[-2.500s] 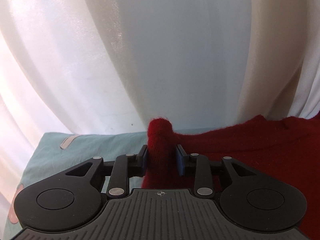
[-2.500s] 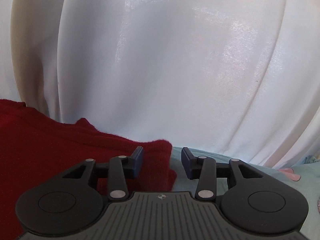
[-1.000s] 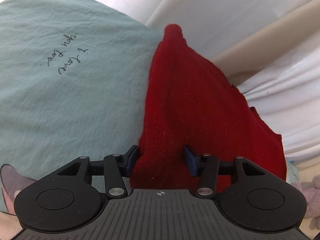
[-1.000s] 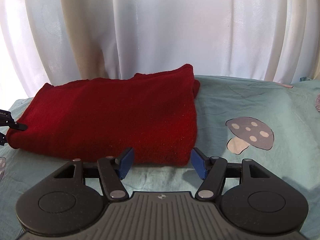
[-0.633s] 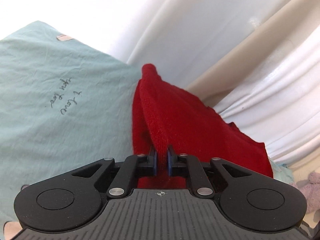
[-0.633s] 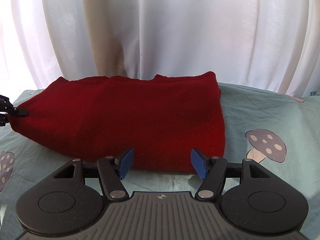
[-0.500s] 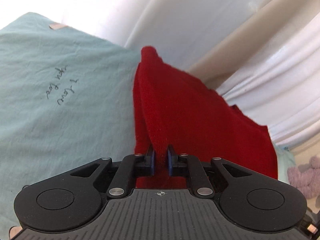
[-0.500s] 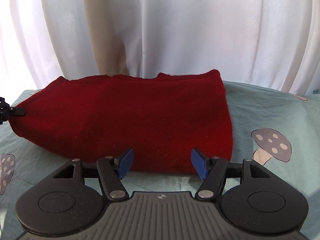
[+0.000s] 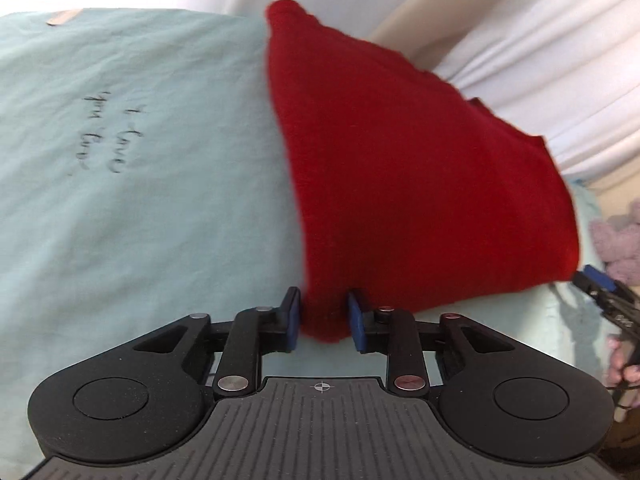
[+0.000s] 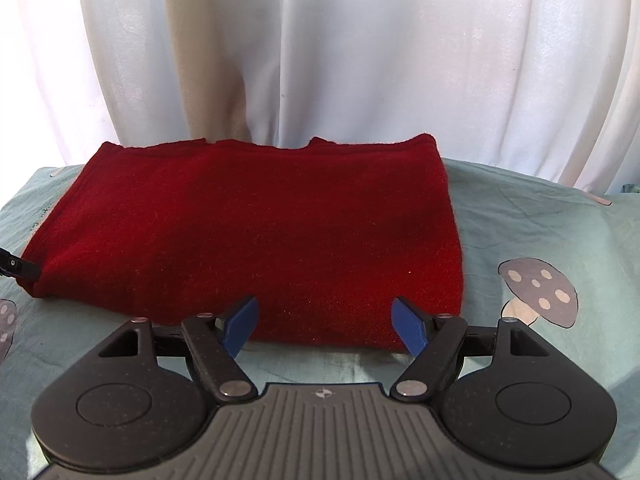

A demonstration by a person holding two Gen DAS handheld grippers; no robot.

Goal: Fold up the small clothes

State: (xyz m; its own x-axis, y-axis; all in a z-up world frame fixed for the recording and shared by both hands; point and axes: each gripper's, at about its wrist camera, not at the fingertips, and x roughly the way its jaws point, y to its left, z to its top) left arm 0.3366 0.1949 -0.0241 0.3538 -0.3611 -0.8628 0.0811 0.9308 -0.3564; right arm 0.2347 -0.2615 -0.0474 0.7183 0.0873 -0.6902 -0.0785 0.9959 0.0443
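A folded red knit garment (image 9: 420,184) lies flat on the teal sheet (image 9: 140,220). My left gripper (image 9: 325,320) is at its near left corner. Its jaws are opening, and the corner lies loose between the blue pads (image 9: 294,316). In the right wrist view the same garment (image 10: 260,232) stretches across the middle. My right gripper (image 10: 326,320) hovers over its near edge, right of centre. Those jaws are spreading wide with nothing gripped. The left gripper's tip (image 10: 16,270) shows at the garment's left corner. The right gripper's tip (image 9: 600,284) shows at the left view's right edge.
White curtains (image 10: 360,60) hang close behind the garment. The sheet (image 10: 540,232) carries a mushroom print (image 10: 536,292) to the right and handwriting (image 9: 102,132) to the left. A purple fuzzy thing (image 9: 620,248) and a hand (image 9: 620,364) sit at the far right.
The left jaws, pinched shut on the garment's corner half a second ago, have parted and the corner has sunk onto the sheet. The right jaws have widened and moved left along the near edge.
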